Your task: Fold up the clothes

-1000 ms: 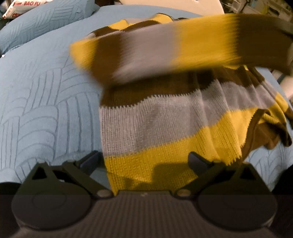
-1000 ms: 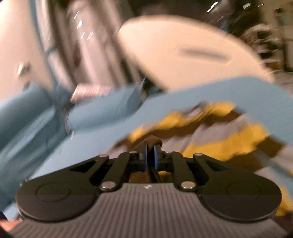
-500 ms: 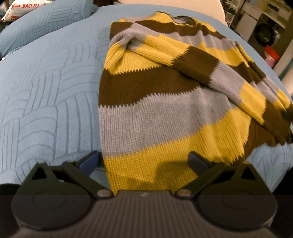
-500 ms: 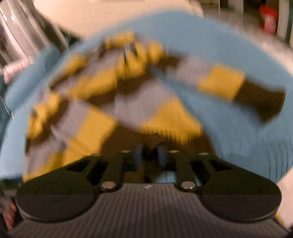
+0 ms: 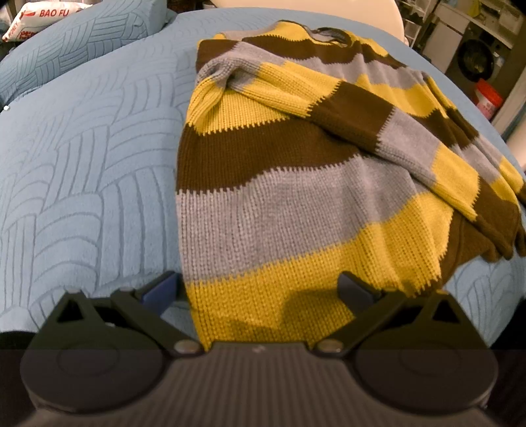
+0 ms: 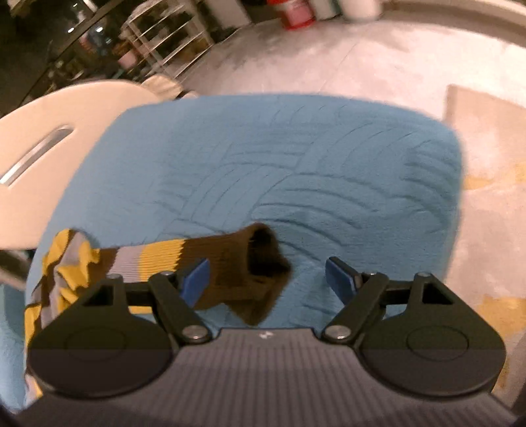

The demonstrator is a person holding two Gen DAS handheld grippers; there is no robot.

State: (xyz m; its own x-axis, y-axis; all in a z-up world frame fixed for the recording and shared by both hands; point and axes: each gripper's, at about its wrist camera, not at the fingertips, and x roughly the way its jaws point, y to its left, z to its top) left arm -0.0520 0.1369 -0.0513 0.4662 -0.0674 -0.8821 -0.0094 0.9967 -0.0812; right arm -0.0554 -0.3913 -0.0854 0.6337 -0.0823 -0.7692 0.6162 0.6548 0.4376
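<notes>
A knitted sweater [image 5: 296,203] with yellow, brown and grey stripes lies flat on the blue quilted bedspread [image 5: 82,184]. One sleeve [image 5: 388,131] is folded slantwise across its body. My left gripper [image 5: 259,289] is open wide over the yellow hem, and its fingers straddle the hem's left part without pressing. In the right wrist view the other sleeve stretches out to the left and ends in a brown cuff [image 6: 259,262]. My right gripper [image 6: 268,277] has its jaws opening. The cuff lies loose between them, close to the left blue pad [image 6: 195,279].
A blue pillow [image 5: 82,42] and a white printed bag [image 5: 39,16] lie at the bed's far left. A pale board [image 6: 49,138] stands beyond the bed. A red-lidded tub [image 5: 490,98], a washing machine [image 5: 476,62], wire shelves [image 6: 157,42] and a beige rug [image 6: 486,131] are on the floor around the bed's corner.
The sleeve that swept blurred across the sweater now lies folded on its body. My right gripper went from shut to open and swung down to the other sleeve's cuff. The left gripper stayed put.
</notes>
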